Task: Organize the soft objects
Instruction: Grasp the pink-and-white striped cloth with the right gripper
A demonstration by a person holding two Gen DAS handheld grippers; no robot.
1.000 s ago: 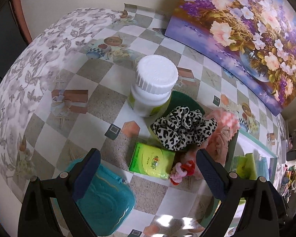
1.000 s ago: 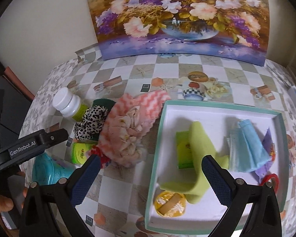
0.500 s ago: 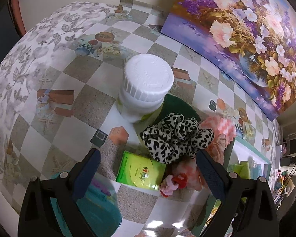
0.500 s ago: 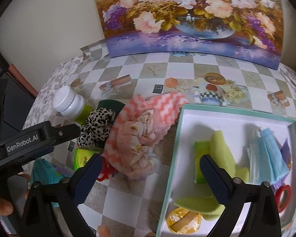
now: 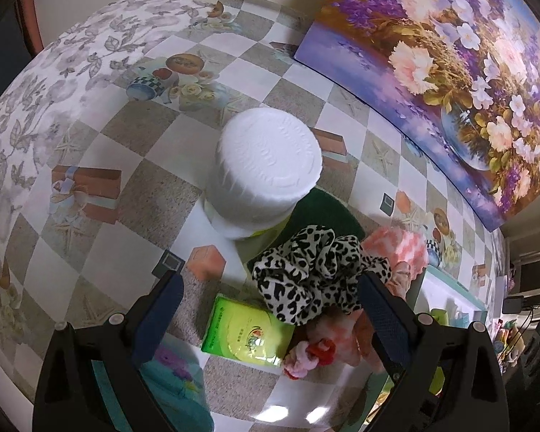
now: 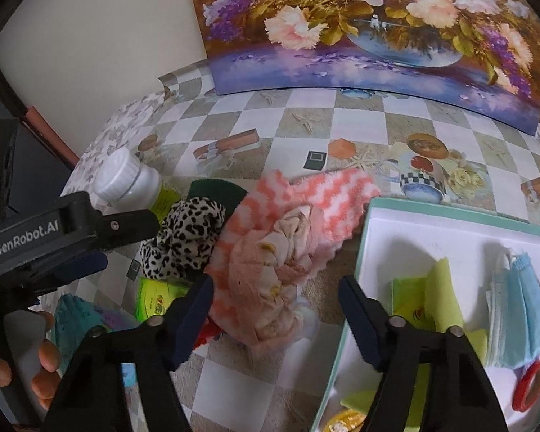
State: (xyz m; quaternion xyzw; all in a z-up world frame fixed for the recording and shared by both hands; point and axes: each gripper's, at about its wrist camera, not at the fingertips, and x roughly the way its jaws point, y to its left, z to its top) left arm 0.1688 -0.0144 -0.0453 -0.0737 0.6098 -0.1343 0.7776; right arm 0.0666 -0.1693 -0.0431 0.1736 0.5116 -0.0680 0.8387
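Closing, the right claw [image 6: 275,302] straddles the pink cloth bundle [image 6: 270,270], pads not pressing it; the left claw [image 5: 270,298] hangs spread above the leopard scrunchie [image 5: 316,273].

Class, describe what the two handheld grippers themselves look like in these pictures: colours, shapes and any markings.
The left gripper and the right gripper each have black angular arms with silver screws and dark blue ribbed finger pads. The left gripper's black body carries white "GenRobot.AI" lettering.

Scrunchie [image 5: 316,273] lies between bottle [image 5: 266,169] and box [image 6: 460,237].
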